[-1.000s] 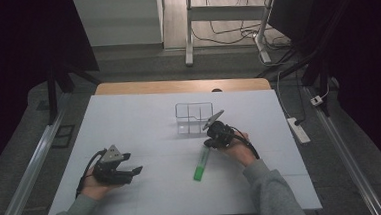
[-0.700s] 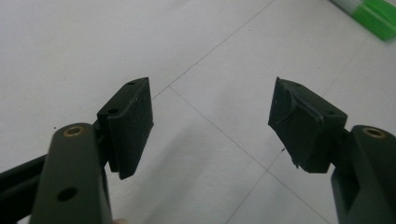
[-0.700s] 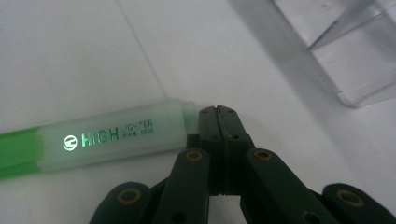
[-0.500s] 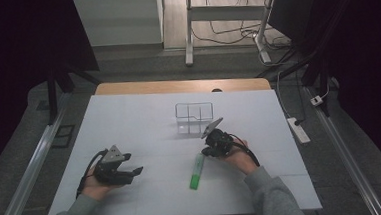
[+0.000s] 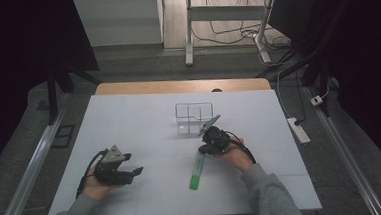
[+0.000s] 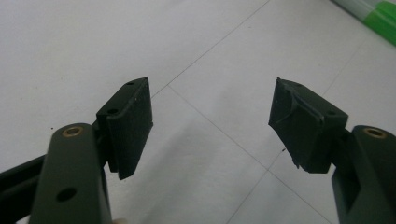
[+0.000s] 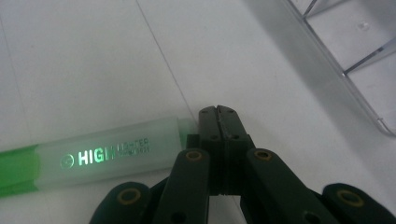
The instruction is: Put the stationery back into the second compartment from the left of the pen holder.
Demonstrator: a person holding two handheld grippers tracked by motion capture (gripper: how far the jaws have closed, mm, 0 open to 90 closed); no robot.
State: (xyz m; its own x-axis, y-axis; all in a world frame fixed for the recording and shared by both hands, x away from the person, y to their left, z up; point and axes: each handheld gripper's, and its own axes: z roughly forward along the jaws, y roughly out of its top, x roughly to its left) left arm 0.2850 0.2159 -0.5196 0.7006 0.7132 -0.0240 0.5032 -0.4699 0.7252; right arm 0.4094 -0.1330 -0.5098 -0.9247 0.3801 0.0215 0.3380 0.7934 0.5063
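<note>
Right claw (image 7: 219, 114) is being held pressed shut and empty, just beside the green highlighter (image 7: 93, 156) lying on the desk (image 5: 129, 121) near the clear organizer (image 5: 194, 118). With no gap between the jaws, the highlighter is likely being nudged and rolled rather than gripped; the left claw (image 6: 210, 121) is being kept wide apart, well away.

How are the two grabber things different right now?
The left gripper has its jaws wide apart with only table between them; the right gripper has its jaws pressed shut. The right gripper sits right beside the green highlighter; the left gripper is far from it. Both are black, and each is held in a hand.
</note>
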